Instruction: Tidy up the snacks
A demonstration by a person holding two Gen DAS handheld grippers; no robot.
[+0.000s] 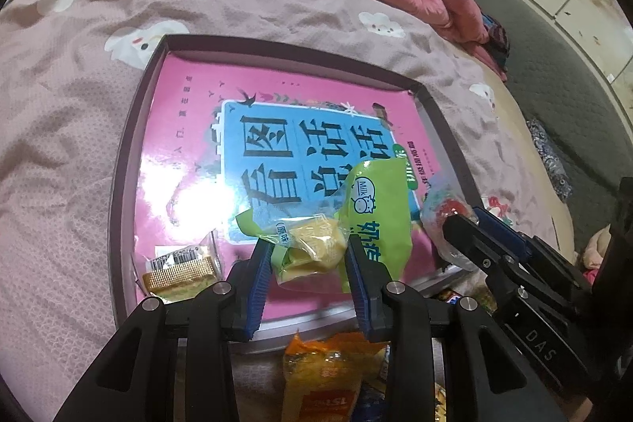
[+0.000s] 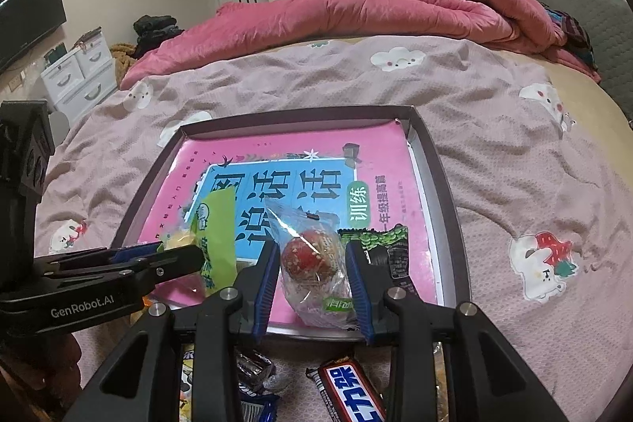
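My left gripper (image 1: 308,244) is shut on a green milk-bread packet (image 1: 372,208) with a yellow bun inside, held over the near part of the dark-rimmed tray (image 1: 130,129). My right gripper (image 2: 312,256) is shut on a clear-wrapped red ball snack (image 2: 308,260), held over the tray (image 2: 443,184) beside the left gripper (image 2: 178,256). The tray is lined with a pink book (image 1: 190,129). A gold-wrapped snack (image 1: 182,271) lies in the tray's near left corner. A dark green packet (image 2: 391,248) lies in the tray near the right gripper.
Loose snacks lie on the bed before the tray: an orange packet (image 1: 324,378), a chocolate bar (image 2: 352,394) and small wrapped sweets (image 2: 257,370). A folded pink quilt (image 2: 356,10) lies at the far side of the bed. A grey headboard (image 2: 577,6) stands on the right.
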